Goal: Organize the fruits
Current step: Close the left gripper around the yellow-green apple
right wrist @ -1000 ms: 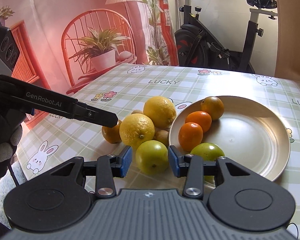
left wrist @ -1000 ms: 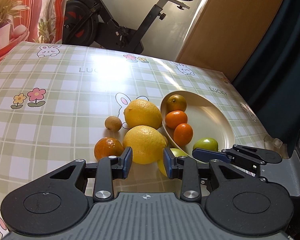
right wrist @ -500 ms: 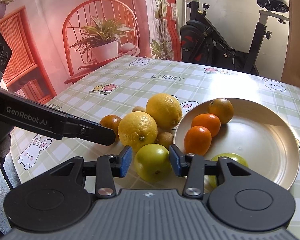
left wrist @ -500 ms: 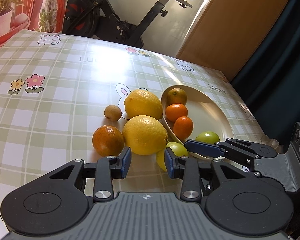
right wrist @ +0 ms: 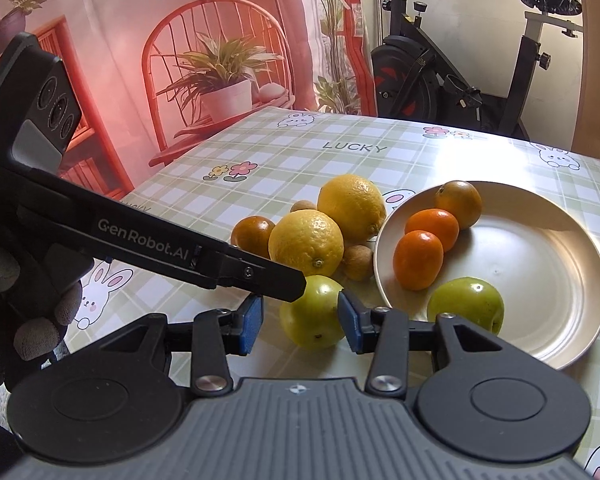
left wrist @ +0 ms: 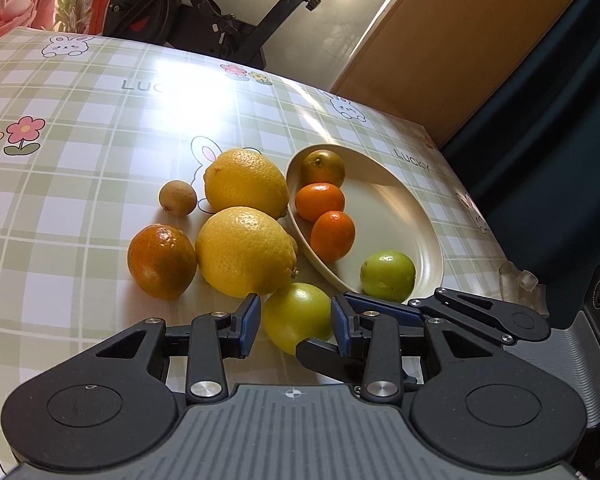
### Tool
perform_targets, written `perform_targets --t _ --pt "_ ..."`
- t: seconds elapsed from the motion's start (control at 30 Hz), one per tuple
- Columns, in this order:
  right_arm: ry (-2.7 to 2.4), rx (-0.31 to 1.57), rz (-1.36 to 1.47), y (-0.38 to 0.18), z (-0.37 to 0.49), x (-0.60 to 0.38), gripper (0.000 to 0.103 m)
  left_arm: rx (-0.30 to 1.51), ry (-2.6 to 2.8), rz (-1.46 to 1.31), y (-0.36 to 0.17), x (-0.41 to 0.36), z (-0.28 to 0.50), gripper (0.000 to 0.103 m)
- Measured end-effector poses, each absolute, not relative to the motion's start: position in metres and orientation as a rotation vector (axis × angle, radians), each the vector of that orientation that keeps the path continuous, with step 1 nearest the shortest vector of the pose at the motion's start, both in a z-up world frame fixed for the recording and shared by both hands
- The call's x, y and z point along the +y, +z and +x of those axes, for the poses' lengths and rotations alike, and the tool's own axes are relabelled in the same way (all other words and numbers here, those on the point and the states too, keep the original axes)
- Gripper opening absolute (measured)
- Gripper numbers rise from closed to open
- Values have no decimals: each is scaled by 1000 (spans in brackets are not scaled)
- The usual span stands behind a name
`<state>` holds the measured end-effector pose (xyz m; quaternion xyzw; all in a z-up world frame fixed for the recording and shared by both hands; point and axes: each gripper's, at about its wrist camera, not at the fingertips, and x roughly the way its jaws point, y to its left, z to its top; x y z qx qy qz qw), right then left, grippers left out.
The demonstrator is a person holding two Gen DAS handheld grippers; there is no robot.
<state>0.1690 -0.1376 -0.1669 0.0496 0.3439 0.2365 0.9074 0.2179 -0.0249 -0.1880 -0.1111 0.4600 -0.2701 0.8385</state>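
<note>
Both the left gripper (left wrist: pixel 294 322) and right gripper (right wrist: pixel 300 322) sit slightly open around the green fruit (right wrist: pixel 312 312), not squeezing; it looks firm, smooth, roll-prone, best pinched across its middle

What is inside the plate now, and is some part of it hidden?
The plate holds four fruits: a brownish orange, two small bright oranges, and one green fruit. The right gripper's finger covers the green fruit's lower edge and part of the near rim.
</note>
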Motion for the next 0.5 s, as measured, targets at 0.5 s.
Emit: perform_targets --t 0.5 --pt "464 753 83 -182 178 -136 49 1004 -559 -245 -198 -29 221 52"
